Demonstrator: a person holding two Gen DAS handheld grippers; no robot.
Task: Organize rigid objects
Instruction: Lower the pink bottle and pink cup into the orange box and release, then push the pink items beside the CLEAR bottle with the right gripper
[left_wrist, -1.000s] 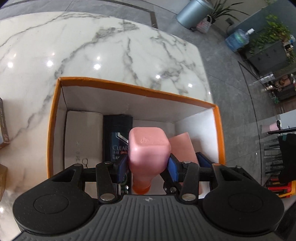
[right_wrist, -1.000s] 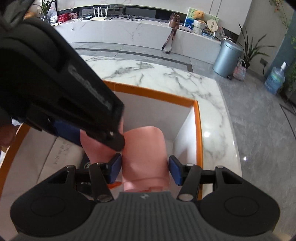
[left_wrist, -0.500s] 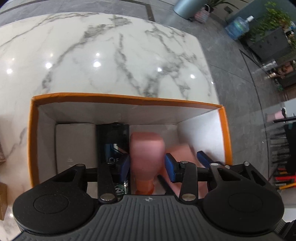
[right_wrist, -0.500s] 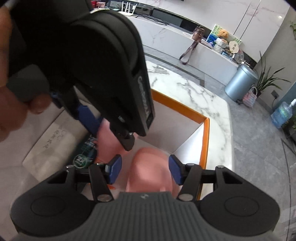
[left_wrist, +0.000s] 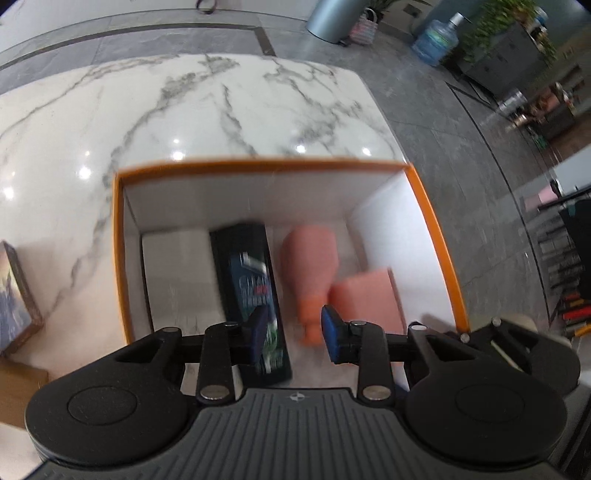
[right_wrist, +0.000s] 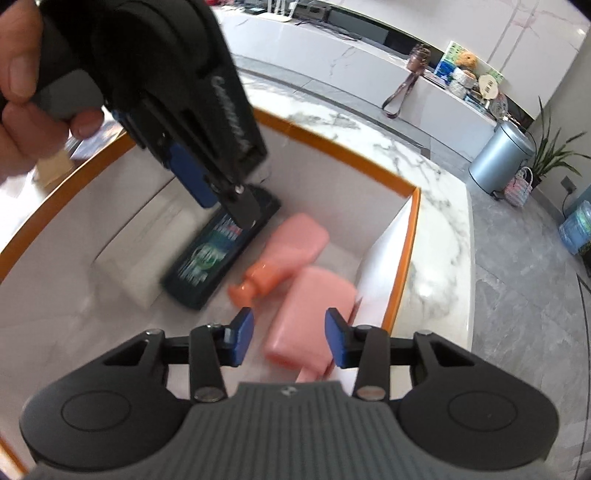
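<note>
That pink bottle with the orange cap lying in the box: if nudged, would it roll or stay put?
The pink bottle looks flat-sided, so it would likely slide rather than roll. It seems stiff plastic, probably smooth and a bit slippery. The second pink bottle and dark carton alongside should limit travel.

Your left gripper (right_wrist: 221, 199) hides the far end of the dark box (right_wrist: 218, 254), whose print is too smeared to read in either view. The second pink bottle (right_wrist: 310, 317) runs under your right gripper (right_wrist: 288, 341), so its near end is lost. The framed picture (left_wrist: 16, 295) on the marble table (left_wrist: 207, 110) is cut by the left edge.
</note>
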